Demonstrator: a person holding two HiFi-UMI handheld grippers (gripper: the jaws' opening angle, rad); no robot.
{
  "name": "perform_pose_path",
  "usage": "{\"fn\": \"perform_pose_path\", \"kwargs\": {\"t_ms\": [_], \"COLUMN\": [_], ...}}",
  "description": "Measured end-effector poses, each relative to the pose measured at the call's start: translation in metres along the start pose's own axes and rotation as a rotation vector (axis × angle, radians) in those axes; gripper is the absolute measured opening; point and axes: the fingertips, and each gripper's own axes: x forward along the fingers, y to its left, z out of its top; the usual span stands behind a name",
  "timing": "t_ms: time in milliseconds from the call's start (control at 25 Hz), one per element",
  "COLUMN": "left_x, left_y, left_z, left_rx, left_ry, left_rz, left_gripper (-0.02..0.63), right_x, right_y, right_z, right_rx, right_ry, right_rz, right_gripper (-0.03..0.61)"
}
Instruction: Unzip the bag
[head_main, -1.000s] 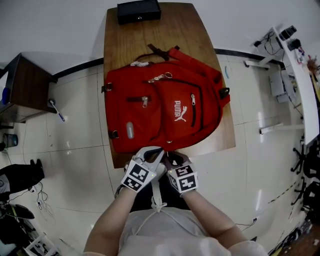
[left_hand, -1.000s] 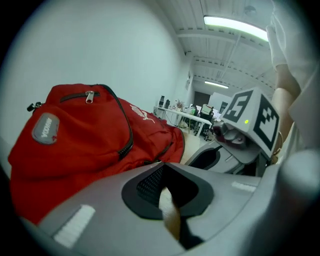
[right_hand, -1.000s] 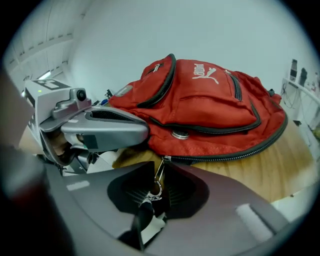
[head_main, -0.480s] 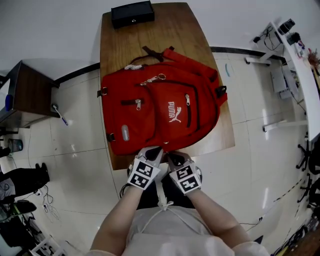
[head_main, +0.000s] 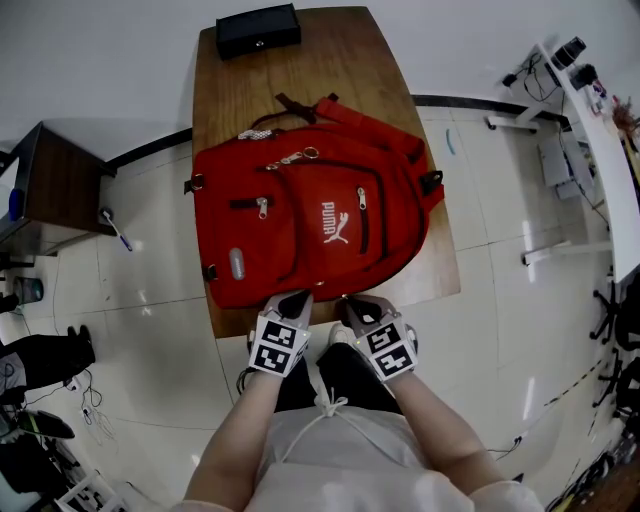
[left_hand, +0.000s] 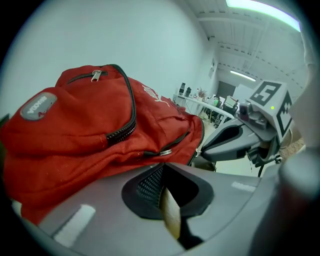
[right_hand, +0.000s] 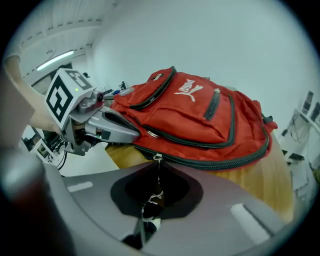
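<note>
Backpack (head_main: 310, 220) position: lies flat on table (head_main: 340, 60), front up, bottom edge nearest, putting main zipper's end within reach. Right gripper (head_main: 351, 304): clamps zipper pull (right_hand: 158, 159) at near edge (ready to draw). Left gripper (head_main: 294, 301): jaws together just left, probably steadying; grip on fabric unconfirmed.

head view looks steeply down; both gripper views face the red backpack (head_main: 310, 215) closely.

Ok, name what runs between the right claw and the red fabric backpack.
A thin zipper pull cord, pinched in the shut right claw; the right gripper view shows it.
</note>
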Motion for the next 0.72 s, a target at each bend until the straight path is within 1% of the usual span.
{"fn": "perform_pose_path", "kwargs": {"t_ms": [120, 440, 720], "left_x": [0.001, 0.002, 0.003], "left_y": [0.002, 0.004, 0.004], "left_z": [-0.005, -0.006, -0.005], "left_rx": [-0.010, -0.038, -0.031], "left_ry": [0.001, 0.010, 0.002], "left_rz": [0.025, 0.040, 0.062], "left_gripper": [0.006, 0.006, 0.006], "right_x": [-0.010, -0.028, -0.040], "right_y": [-0.022, -0.063, -0.103], "right_z": [-0.007, -0.011, -0.011], "right_rx": [0.052, 0.060, 0.077], "right_ry": [0.001, 0.011, 0.006], "right_rz": [-0.026, -0.077, -0.122], "right_gripper": [0.011, 0.011, 0.012]}}
